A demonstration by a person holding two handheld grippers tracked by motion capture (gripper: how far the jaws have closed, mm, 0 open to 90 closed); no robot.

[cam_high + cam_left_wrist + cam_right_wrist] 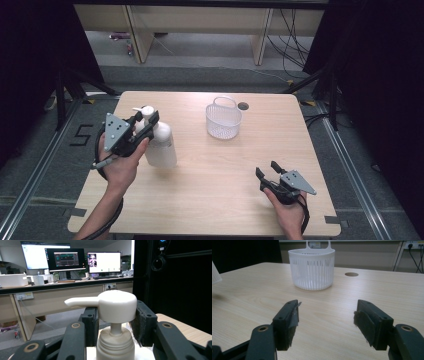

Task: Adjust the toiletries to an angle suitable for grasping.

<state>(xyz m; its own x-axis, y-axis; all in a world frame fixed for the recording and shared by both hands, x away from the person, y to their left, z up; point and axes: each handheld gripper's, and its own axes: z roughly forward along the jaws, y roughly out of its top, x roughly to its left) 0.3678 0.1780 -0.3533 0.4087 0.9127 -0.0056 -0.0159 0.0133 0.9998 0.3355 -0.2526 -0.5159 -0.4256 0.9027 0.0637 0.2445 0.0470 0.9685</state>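
At table's left side, left gripper (148,121): clamped on pump bottle (161,142), pads (143,322) pressing each side of white pump head (115,305).
Bottle position: tilted, near left edge of table (225,180), spout pointing away from basket.
Right gripper (268,172): jaws spread, nothing between, low over table near right front corner.
Basket (223,120): white, upright, toward far middle, well apart from both grippers.
Hole (351,274): just beside basket.

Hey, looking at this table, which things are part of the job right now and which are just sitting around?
In the job:
- pump bottle, clamped at its top by the left gripper

Sitting around:
- white basket, empty, apart from both grippers
- right gripper, open, holding nothing
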